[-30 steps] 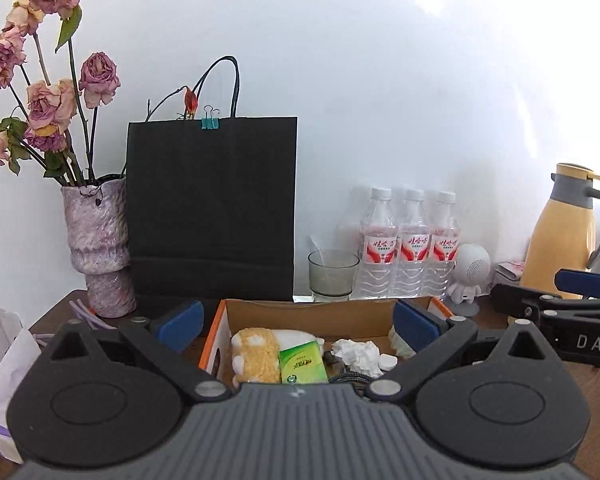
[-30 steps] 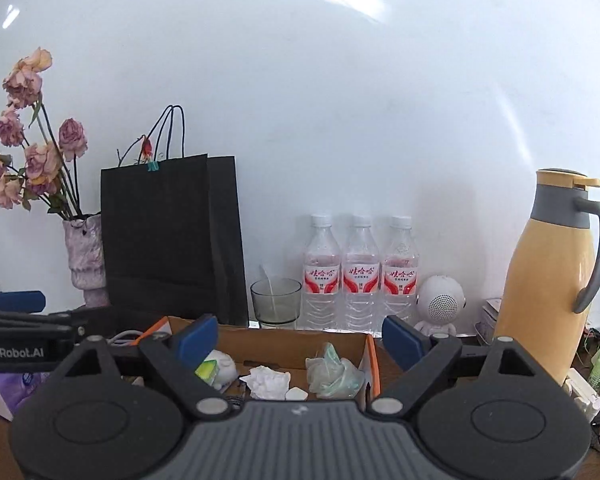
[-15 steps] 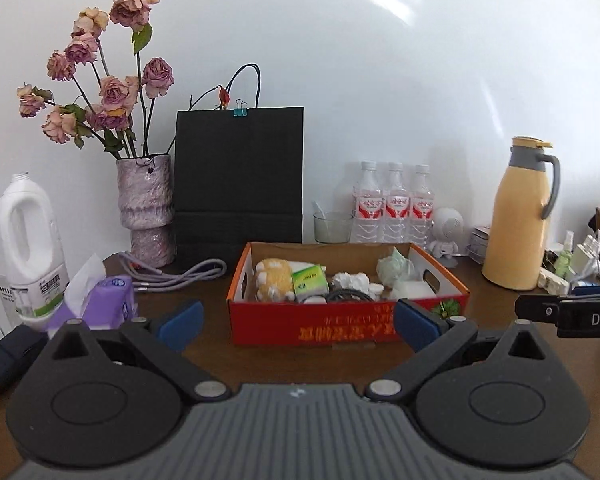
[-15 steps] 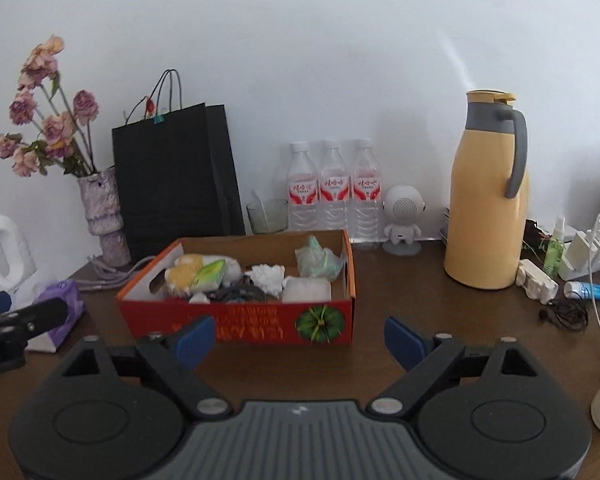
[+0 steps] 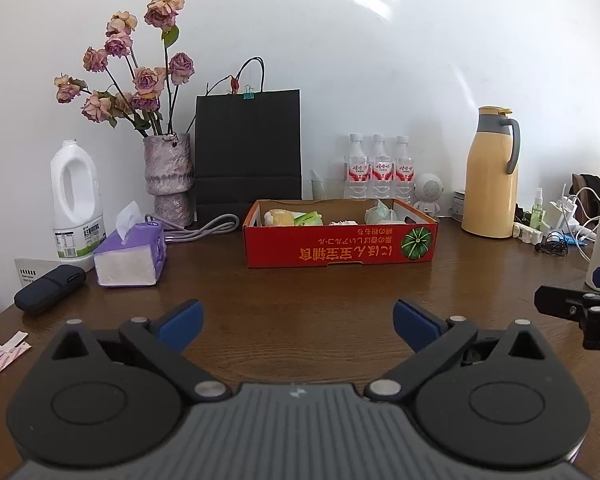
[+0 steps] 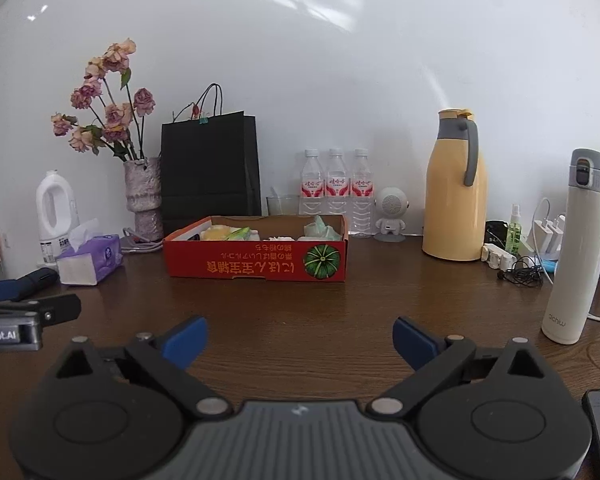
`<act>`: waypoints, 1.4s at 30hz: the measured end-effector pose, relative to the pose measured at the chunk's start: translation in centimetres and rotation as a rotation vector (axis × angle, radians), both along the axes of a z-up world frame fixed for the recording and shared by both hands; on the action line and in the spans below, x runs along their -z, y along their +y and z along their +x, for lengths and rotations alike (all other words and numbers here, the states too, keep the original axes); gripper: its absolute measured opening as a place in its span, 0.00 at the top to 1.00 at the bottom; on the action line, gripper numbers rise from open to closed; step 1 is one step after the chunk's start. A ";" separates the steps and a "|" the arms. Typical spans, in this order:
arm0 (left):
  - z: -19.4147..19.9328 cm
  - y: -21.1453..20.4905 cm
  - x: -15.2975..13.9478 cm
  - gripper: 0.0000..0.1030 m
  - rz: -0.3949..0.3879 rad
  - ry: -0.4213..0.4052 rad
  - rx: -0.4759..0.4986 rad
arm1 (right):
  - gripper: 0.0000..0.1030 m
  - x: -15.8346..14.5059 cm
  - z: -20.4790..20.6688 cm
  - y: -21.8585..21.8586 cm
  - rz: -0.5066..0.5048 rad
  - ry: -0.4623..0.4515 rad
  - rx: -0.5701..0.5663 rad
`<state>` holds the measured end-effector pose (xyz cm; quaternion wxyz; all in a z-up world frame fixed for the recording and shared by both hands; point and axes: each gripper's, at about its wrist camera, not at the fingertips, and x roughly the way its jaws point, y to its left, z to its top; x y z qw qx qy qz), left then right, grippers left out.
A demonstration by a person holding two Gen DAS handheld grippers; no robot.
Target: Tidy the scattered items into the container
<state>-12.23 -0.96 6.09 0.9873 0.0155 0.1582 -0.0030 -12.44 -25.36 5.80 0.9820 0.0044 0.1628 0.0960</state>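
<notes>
Left wrist view showed a dark wooden table [image 5: 300, 292] running back to a white wall, with the red cardboard box [image 5: 340, 246] sitting toward the table's back edge, near its middle. Inside the box lay a yellow plush item [image 5: 278, 217], a small green packet [image 5: 309, 219], crumpled white tissue [image 5: 342, 223] and a pale green crumpled wad [image 5: 380, 213]. Against the back edge stood a black paper bag [image 5: 248, 152], a vase of dried pink roses [image 5: 168, 176], three water bottles [image 5: 378, 168] and a yellow thermal jug [image 5: 490, 176]. Toward the left edge were a white plastic jug [image 5: 76, 204], a purple tissue pack [image 5: 130, 254] and a dark case [image 5: 50, 288]. A tall white flask [image 6: 576, 248] stood near the right edge in the right wrist view, with tangled chargers and cables [image 6: 540, 240] behind it. The left gripper [image 5: 298, 318] hung over bare wood near the front edge, its blue-tipped fingers [image 5: 182, 318] spread wide and holding nothing. The right gripper [image 6: 300, 336] was likewise spread wide and empty, its blue fingers [image 6: 414, 338] well short of the box. Each gripper appeared at the edge of the other's view.
</notes>
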 end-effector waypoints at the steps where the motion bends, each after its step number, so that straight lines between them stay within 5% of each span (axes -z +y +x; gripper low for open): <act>1: 0.4 -0.1 0.3 0.00 -0.001 0.016 0.004 | 0.02 0.2 0.4 0.3 -0.008 0.013 -0.003; 7: 3.9 -0.4 2.6 0.00 -0.011 0.140 0.001 | 0.02 2.8 5.2 2.1 -0.017 0.178 -0.028; 18: 10.4 0.9 5.3 0.00 -0.080 0.356 -0.021 | 0.02 5.3 10.6 3.7 -0.014 0.301 -0.002; 42: 12.2 0.7 6.1 0.00 -0.004 0.383 -0.015 | 0.00 6.3 13.2 5.4 -0.087 0.373 0.015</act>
